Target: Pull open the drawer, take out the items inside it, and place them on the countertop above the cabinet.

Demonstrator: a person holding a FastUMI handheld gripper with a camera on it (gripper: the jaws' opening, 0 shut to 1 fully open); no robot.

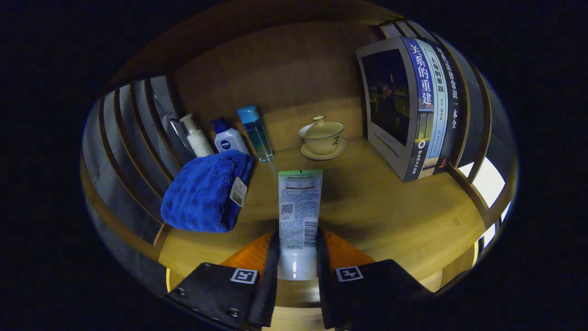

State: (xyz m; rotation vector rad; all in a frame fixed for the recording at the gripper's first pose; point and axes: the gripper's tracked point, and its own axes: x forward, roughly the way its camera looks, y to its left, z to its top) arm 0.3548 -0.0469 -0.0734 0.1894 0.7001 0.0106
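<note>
1. My tool [297,257] is clenched on a white tube [299,216] of cream, both fingers pressing its cap end; the printed body stretches forward beyond the fingertips, flat crimped end farthest away.
2. The tube lies low over the wooden bench [390,216]; I cannot tell whether it touches the wood.
3. Left of the tube, close by, sits a folded blue towel [204,193] with a small tag on its near side.
4. Behind the towel stand a white pump bottle [196,137], a white lotion bottle [228,137] with a dark cap, and a clear blue bottle [256,133], in a row.
5. Beyond the tube, slightly right, a lidded teacup [322,137] rests on its saucer.
6. Right of the teacup, upright books [415,108] lean against the slatted side.
7. A wooden back panel [275,78] closes the space behind everything.
</note>
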